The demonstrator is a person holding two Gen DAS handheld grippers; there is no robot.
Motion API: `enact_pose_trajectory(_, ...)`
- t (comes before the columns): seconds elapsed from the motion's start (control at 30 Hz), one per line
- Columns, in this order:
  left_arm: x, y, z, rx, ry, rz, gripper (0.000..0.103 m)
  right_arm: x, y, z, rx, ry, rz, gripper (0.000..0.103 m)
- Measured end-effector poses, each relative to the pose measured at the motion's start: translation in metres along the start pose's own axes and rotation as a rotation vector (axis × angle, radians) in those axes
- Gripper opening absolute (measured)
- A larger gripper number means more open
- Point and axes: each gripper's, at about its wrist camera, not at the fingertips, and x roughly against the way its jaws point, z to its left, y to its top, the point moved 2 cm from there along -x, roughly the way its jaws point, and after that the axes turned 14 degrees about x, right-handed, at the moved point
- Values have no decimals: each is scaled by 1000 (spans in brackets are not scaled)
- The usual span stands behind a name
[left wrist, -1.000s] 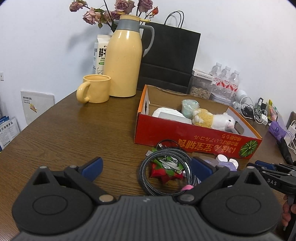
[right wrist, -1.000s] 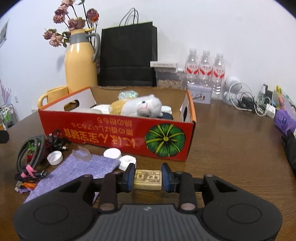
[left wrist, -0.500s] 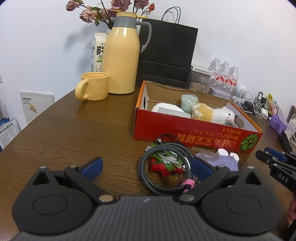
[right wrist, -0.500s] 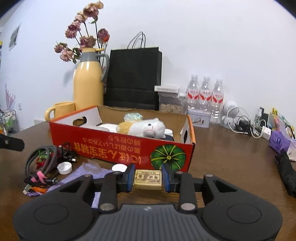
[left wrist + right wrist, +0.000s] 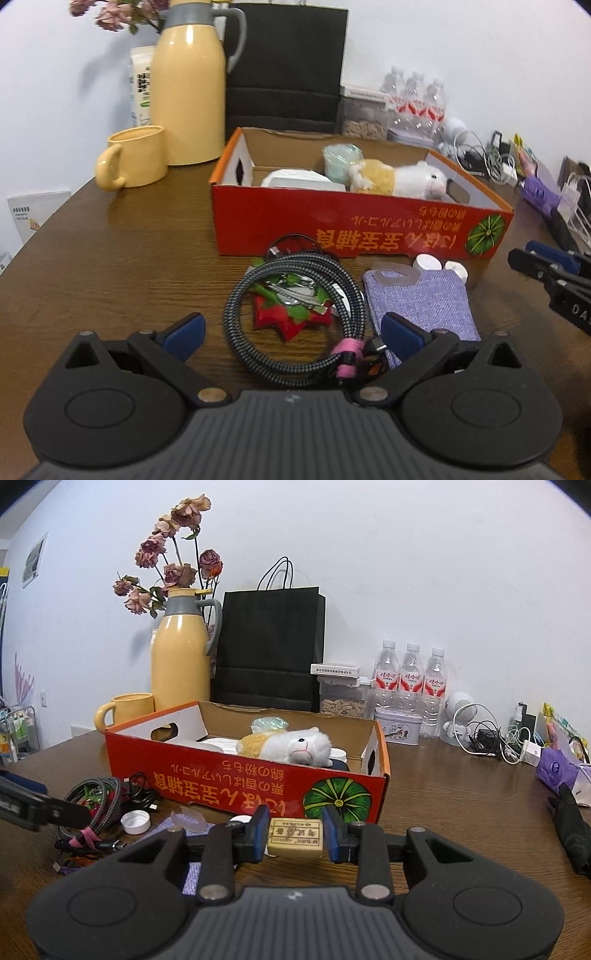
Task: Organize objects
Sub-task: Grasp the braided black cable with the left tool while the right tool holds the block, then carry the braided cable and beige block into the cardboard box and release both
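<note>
My right gripper (image 5: 295, 836) is shut on a small tan block with a printed label (image 5: 295, 837), held above the table just in front of the red cardboard box (image 5: 240, 782). The box (image 5: 354, 225) holds a plush animal (image 5: 399, 179), a white item and a pale green packet. My left gripper (image 5: 291, 328) is open, low over a coiled braided cable (image 5: 291, 317) that rings a red and green felt ornament (image 5: 288, 314). A purple knit cloth (image 5: 421, 299) lies beside the coil, with white caps (image 5: 428, 263) at its far end.
A yellow thermos jug (image 5: 188, 88), yellow mug (image 5: 136, 157), milk carton and black paper bag (image 5: 284, 66) stand behind the box. Water bottles (image 5: 406, 686), a tin, chargers and cables crowd the back right. A folded black umbrella (image 5: 570, 830) lies at the right edge.
The left gripper moved forward and down toward the coiled cable, which now lies between its open fingers. The right gripper lifted the block slightly and tilted up, bringing the wall and flowers into view.
</note>
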Motion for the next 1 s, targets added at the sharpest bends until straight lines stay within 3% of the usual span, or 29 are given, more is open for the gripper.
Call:
enact_pose_trajectory(0.27, -23, -2, 3, 9, 38, 42, 103, -1, 0, 0, -3, 6, 0, 29)
enact_pose_trajectory(0.6, -26, -8, 1, 18, 46, 15, 103, -1, 0, 0, -4, 11, 4, 30)
enact_pose_trajectory(0.63, -25, -9, 0, 17, 47, 11, 100, -1, 0, 0, -4, 10, 3, 30)
enact_pose_trajectory(0.67, -24, -9, -1, 17, 42, 6, 89, -1, 0, 0, -4, 10, 3, 30)
enact_pose_trajectory(1.0, -6, -10, -6, 20, 19, -22, 89, -1, 0, 0, -4, 10, 2, 30)
